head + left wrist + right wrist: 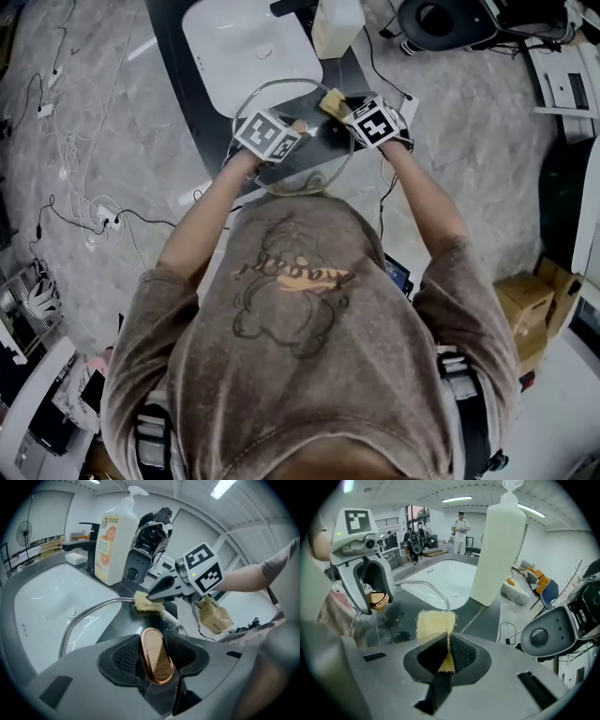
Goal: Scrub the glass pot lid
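View: head
Lid place: glass pot lid (309,173) held over the dark counter, just in front of the white sink (244,47).
Key relation: sponge (333,101) at the lid's far right rim, so right gripper (352,111) nearer the work and left gripper (286,131) at the lid's centre.

View: left gripper
Left grip: clenched on the lid knob (157,656), one pad on each side.
Knob: long oval with a copper-coloured edge and a pale wood-like face, long axis running away along the jaws.
Lid make: clear smooth glass inside a bright metal rim (89,613).
Direction: sponge straight ahead of the knob, touching the far rim.

View: right gripper
Right grip: pinched tight on the sponge (435,623).
Sponge: pale yellow, coarse and fibrous, frayed at the edges, a flat pad standing on edge.
Likely stroke: probably from the rim back across the glass toward the knob, up and to the left here.
Nearby: tall plastic pump bottle (499,550) just behind the lid.
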